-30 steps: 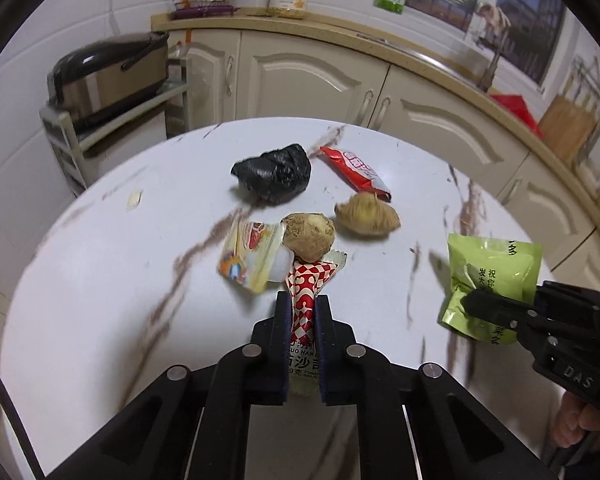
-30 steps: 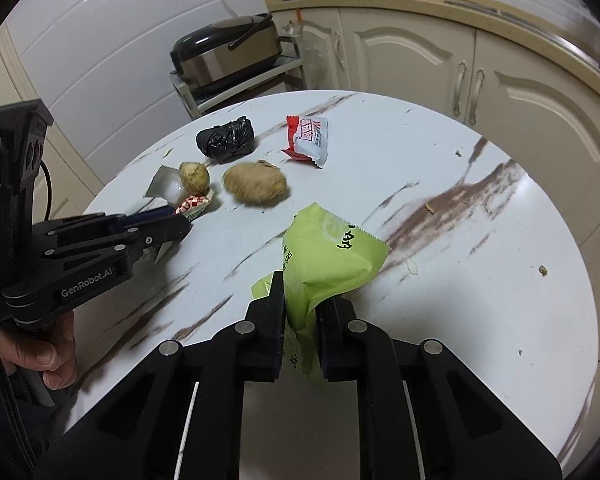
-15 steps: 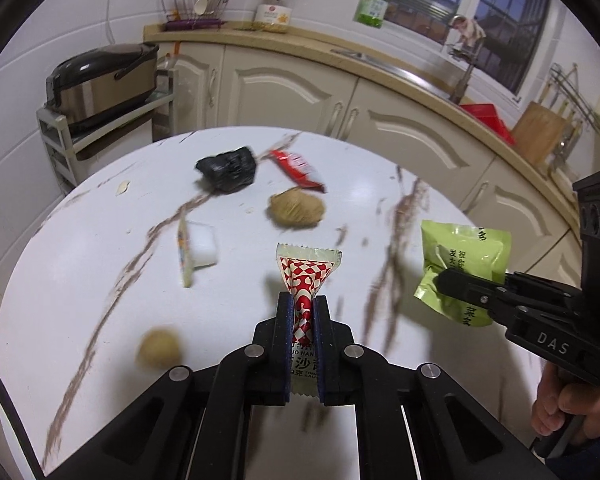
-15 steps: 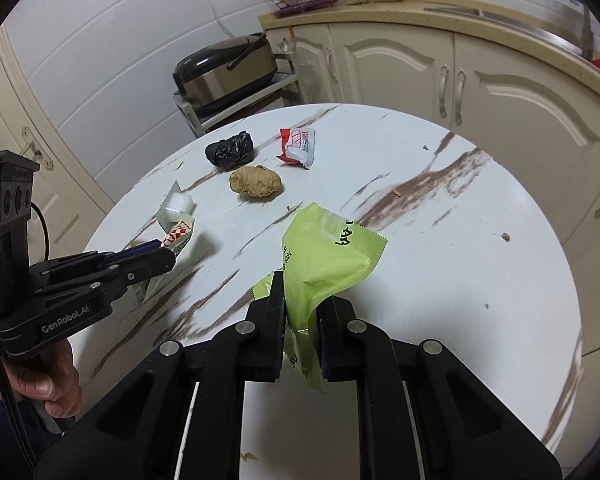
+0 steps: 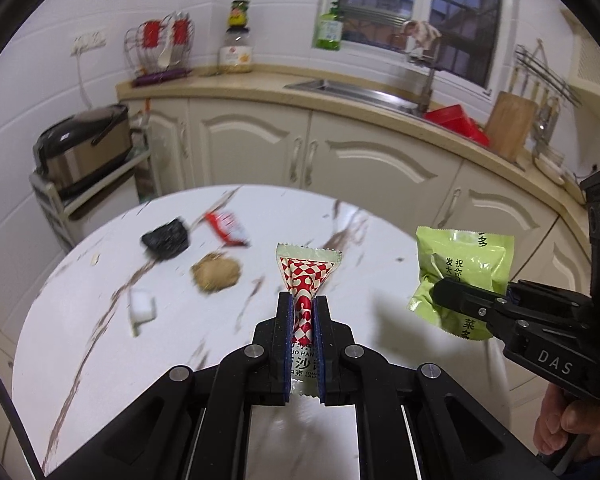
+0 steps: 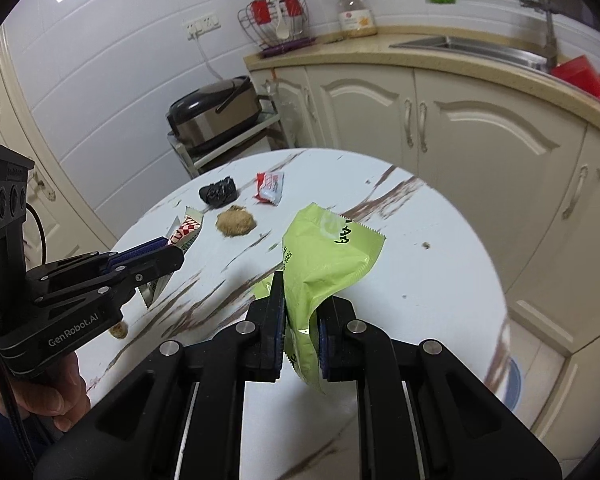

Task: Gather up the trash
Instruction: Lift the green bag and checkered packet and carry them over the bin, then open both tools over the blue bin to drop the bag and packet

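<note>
Your left gripper (image 5: 303, 314) is clamped tight on a red-checked sachet (image 5: 306, 276); your right gripper (image 6: 301, 312) pinches a green snack bag (image 6: 324, 256), both lifted above the bench (image 5: 204, 328).

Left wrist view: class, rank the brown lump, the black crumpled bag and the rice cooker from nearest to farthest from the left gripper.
1. Brown lump: on the table, ahead-left of the left gripper.
2. Black crumpled bag: farther back on the table, more to the left.
3. Rice cooker: off the table, on a rack by the wall.
</note>
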